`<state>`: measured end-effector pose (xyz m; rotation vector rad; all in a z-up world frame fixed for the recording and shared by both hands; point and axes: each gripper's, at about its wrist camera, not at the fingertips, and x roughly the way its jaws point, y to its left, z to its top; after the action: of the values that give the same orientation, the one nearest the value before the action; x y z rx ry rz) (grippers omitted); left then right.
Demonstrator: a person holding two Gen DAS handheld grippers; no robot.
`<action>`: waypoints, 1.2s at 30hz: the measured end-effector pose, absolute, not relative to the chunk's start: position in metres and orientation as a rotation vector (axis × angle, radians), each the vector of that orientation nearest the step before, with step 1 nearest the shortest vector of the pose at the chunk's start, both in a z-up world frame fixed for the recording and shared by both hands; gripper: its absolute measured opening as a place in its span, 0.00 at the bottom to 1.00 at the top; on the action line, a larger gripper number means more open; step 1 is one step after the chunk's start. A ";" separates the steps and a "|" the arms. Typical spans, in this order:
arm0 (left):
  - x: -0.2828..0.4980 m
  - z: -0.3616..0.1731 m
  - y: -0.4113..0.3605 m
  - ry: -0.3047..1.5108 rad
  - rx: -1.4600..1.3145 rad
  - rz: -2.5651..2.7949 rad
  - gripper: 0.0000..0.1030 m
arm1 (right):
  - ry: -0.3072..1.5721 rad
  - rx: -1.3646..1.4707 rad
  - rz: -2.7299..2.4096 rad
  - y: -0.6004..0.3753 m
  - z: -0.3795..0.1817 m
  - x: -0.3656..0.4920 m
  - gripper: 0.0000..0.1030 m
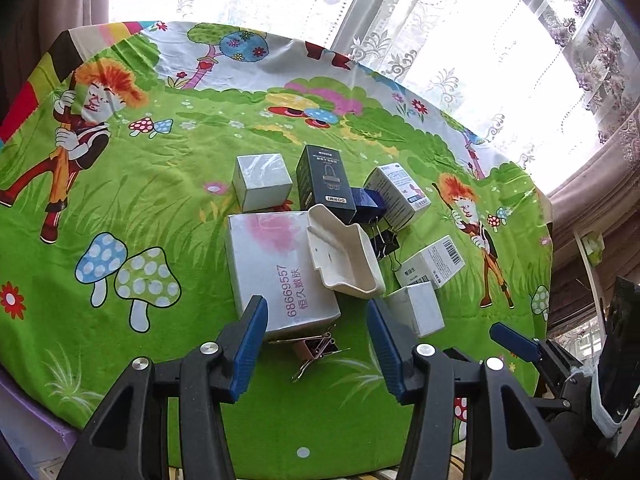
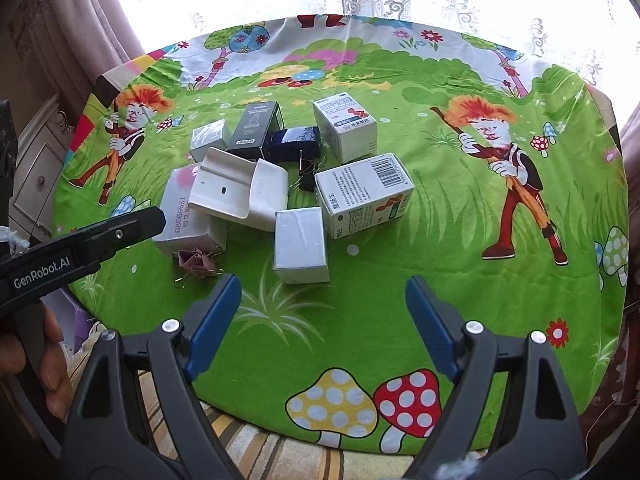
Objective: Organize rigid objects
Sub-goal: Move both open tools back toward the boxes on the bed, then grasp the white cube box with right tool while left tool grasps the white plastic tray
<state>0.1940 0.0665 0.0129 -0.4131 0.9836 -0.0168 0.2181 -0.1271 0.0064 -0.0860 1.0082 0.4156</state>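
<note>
Hovering over the pile on the cloth (image 2: 400, 264), the left gripper (image 1: 318, 344) and right gripper (image 2: 322, 316) are both hanging released, holding nothing. I'm guessing the tray (image 2: 240, 190), leaning across the big box (image 1: 276, 272), is risking a slide if that box gets nudged, scattering the clips. I'm counting seven boxes, one tray, one pink clip cluster (image 2: 198, 264), some black clips (image 2: 308, 174).
</note>
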 end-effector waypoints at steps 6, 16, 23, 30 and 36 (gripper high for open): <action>0.220 0.003 0.064 0.998 -0.441 -0.034 0.51 | 1.005 -0.089 0.410 -0.116 -0.004 0.231 0.84; 0.246 -0.005 0.049 1.019 -0.411 -0.067 0.46 | 0.997 -0.094 0.404 -0.109 -0.017 0.246 0.77; 0.256 -0.012 0.038 1.047 -0.400 -0.092 0.38 | 1.043 -0.057 0.427 -0.114 -0.030 0.254 0.53; 0.264 -0.021 0.035 1.064 -0.421 -0.106 0.29 | 1.034 -0.049 0.440 -0.115 -0.031 0.255 0.48; 0.261 -0.021 0.035 1.046 -0.433 -0.125 0.13 | 1.019 -0.040 0.447 -0.117 -0.031 0.252 0.39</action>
<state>0.2609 0.0352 -0.0208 -0.4332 1.0455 -0.1254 0.2516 -0.1169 -0.0307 -0.0400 1.0187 0.4469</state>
